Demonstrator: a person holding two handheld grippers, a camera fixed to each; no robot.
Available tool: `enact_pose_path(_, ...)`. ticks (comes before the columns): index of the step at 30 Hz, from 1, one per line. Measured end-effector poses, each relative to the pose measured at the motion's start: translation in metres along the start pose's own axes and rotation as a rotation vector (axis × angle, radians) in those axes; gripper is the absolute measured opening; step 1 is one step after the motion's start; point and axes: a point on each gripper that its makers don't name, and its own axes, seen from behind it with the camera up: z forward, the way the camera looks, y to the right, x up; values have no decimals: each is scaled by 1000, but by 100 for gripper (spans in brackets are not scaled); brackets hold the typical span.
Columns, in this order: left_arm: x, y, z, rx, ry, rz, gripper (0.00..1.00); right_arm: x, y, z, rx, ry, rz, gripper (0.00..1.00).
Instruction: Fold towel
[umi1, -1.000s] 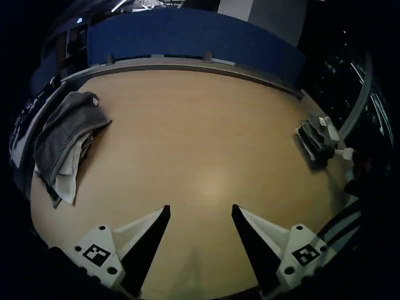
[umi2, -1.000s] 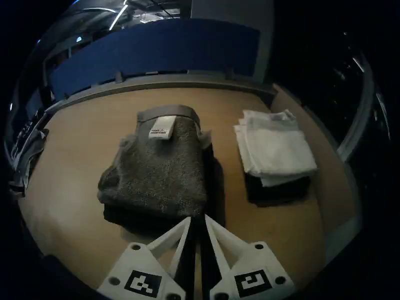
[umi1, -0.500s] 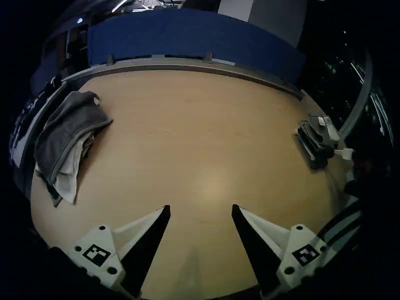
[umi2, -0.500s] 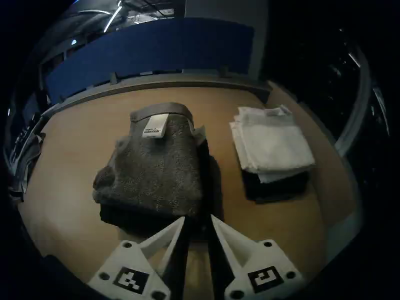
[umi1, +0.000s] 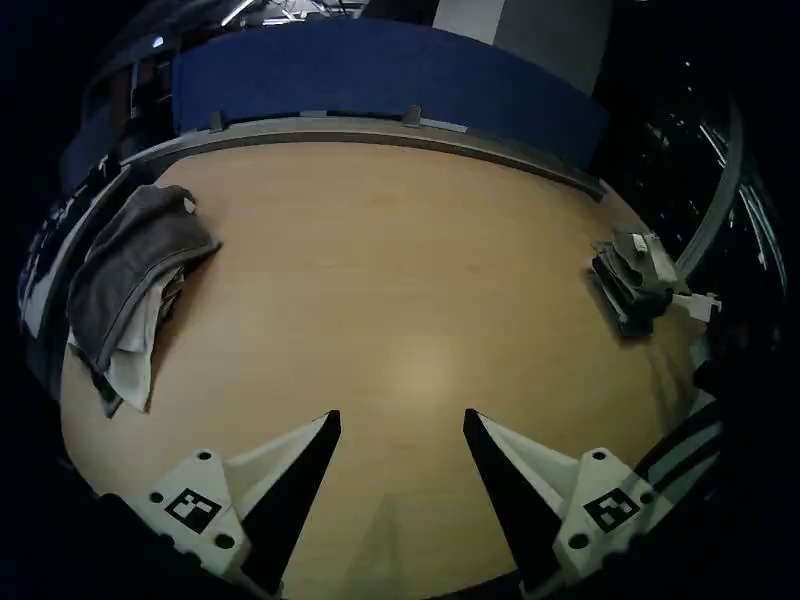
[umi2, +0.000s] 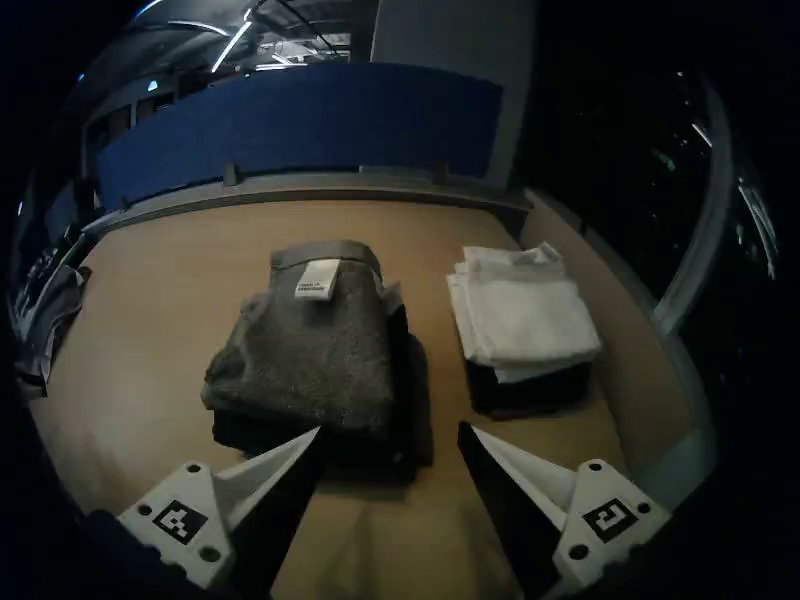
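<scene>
Left tool (umi1: 400, 412) spread wide, empty, over bare light wooden surface (umi1: 400, 250). Loose heap of grey and white towels (umi1: 135, 275) lies at the surface's left edge, well apart from that tool. Right tool (umi2: 389, 427) spread too, pinching nothing, tips just in front of folded grey terry towel with white label (umi2: 305, 350). That towel lies flat on a dark folded towel (umi2: 410, 420). To its right, apart from it: white-over-dark folded towel stack (umi2: 520, 315). Blue partition panel (umi2: 300, 125) behind the surface.
</scene>
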Motion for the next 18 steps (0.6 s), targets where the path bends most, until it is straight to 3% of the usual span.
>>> enact_pose_path(11, 2, 1, -1, -1, 6, -4, 91, 32, -26, -1, 42, 56, -11, 100)
enact_pose_path(18, 1, -1, -3, 4, 7, -8, 91, 52, -55, 12, 83, 81, -29, 100)
